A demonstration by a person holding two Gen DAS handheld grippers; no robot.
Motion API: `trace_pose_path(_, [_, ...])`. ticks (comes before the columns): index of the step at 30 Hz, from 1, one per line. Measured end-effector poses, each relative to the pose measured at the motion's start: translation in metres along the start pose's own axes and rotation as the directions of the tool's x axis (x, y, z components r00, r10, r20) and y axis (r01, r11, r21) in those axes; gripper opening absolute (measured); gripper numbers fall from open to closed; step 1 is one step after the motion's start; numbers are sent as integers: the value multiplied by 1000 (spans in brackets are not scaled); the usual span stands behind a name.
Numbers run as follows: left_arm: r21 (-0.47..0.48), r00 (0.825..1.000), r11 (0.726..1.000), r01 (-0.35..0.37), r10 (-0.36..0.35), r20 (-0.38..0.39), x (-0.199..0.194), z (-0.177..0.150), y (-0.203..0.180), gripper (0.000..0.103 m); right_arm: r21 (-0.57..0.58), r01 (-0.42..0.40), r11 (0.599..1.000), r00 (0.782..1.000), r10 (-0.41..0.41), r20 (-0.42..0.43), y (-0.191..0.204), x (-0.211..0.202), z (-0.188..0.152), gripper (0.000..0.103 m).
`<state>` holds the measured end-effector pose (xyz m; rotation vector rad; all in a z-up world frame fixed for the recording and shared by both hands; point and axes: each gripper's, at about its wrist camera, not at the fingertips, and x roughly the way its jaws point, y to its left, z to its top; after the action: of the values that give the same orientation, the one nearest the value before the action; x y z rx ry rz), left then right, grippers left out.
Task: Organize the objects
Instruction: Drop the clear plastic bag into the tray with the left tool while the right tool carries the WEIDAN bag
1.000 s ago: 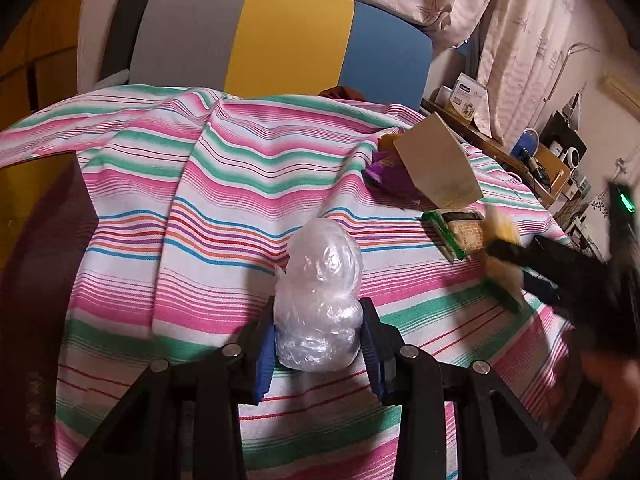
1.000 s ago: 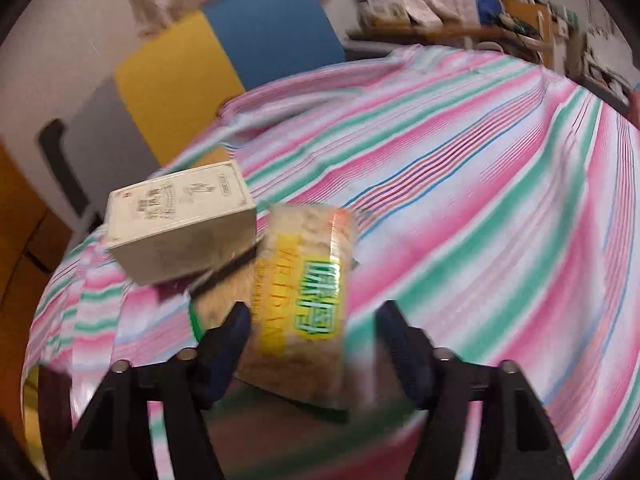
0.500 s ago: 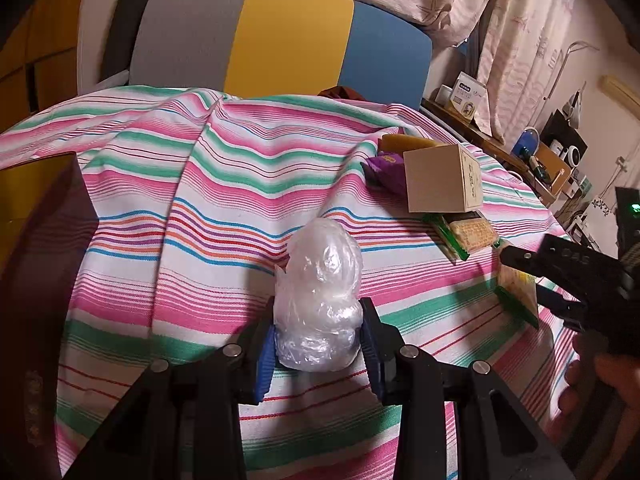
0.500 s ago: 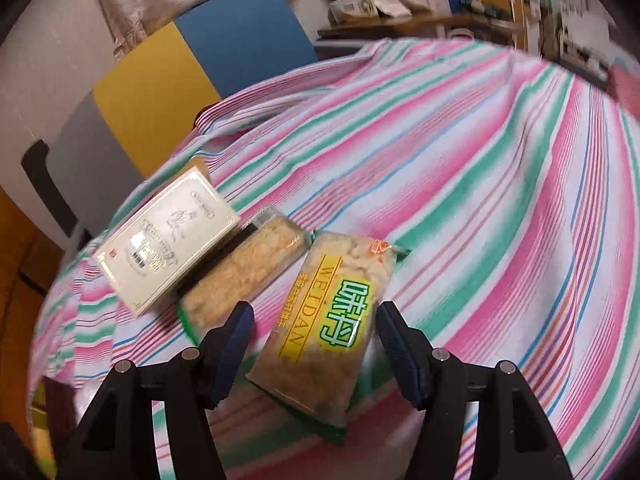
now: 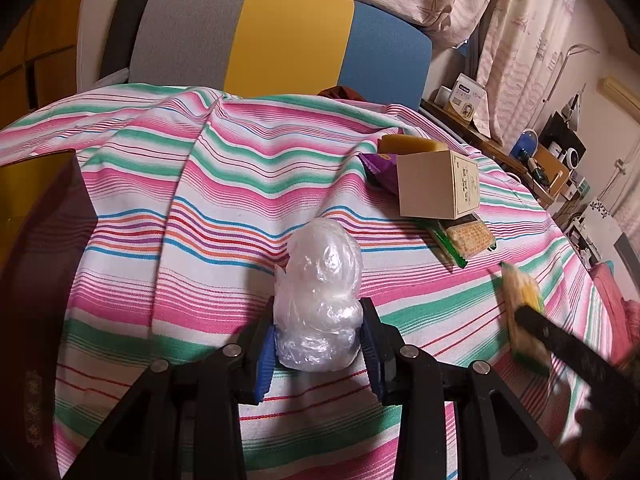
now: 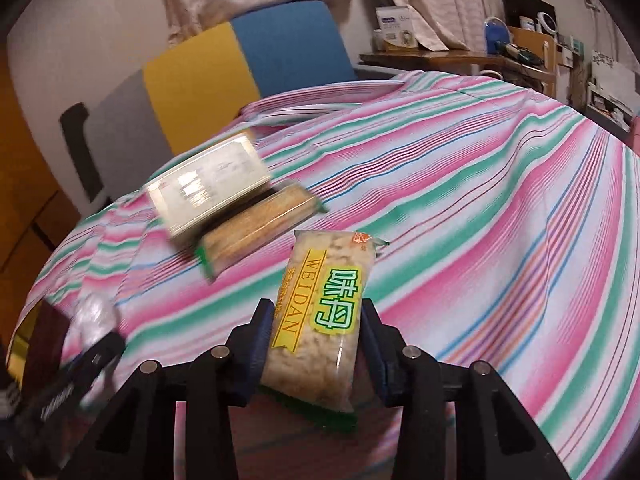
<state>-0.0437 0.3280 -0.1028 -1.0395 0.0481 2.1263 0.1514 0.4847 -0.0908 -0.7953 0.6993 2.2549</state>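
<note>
The L gripper (image 5: 319,344) is closed tight on a crumpled clear plastic bag (image 5: 320,304), whose base is pinched between the blue pads while the bundle sits on the striped cloth (image 5: 208,208).

The R gripper (image 6: 316,346) is closing round a WEIDAN snack pack (image 6: 320,316). The pack is seen between the jaws w/ both pads against its sides; it appears lifted off the cloth, though motion blur makes that uncertain.

A beige box (image 5: 438,184) is resting on a green-edged cracker pack (image 5: 466,240), well apart from the bag, w/ a purple wrapper (image 5: 378,164) & a yellow block (image 5: 410,144) just behind.

Step in hand, judged: the pick of the snack pack, w/ the bag already secured. Next move calls for a firm squeeze to be confirmed, then both items to be carried to a grouping spot; which spot can't be told. The soft pack may slip if gripped only near one end.
</note>
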Motion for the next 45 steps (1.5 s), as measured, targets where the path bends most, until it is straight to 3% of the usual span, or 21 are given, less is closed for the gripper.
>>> trace_pose_path(5, [6,999,1000,-21,20,36,-10,-2,0,38,-67,-53,996,998,54,14,17,-3,-14,42])
trace_pose_path(12, [-50,998,999,14,-10,69,-33,-12,15,38,-66,-76,995,997,77,17,18,0,-16,42])
trace_pose_path(21, [-126,997,991,50,-41,71,-56,-24,31,36,-73,-69,995,997,70,19,18,-1,-17,42])
trace_pose_path(27, [-87,993,992,95,-88,83,-84,-38,26,36,-85,-54,995,998,56,22,19,-1,-18,42])
trace_pose_path(35, [-178,982,971,160,-138,126,-127,-42,44,36,-98,-39,994,999,42,27,23,-2,-19,42])
trace_pose_path(40, [-195,976,969,151,-115,184,-159,-32,63,36,-108,-32,994,999,35,29,25,-4,-21,41])
trace_pose_path(45, [-226,973,969,98,-46,225,-182,-23,97,36,-110,-40,993,999,43,30,25,-9,-26,41])
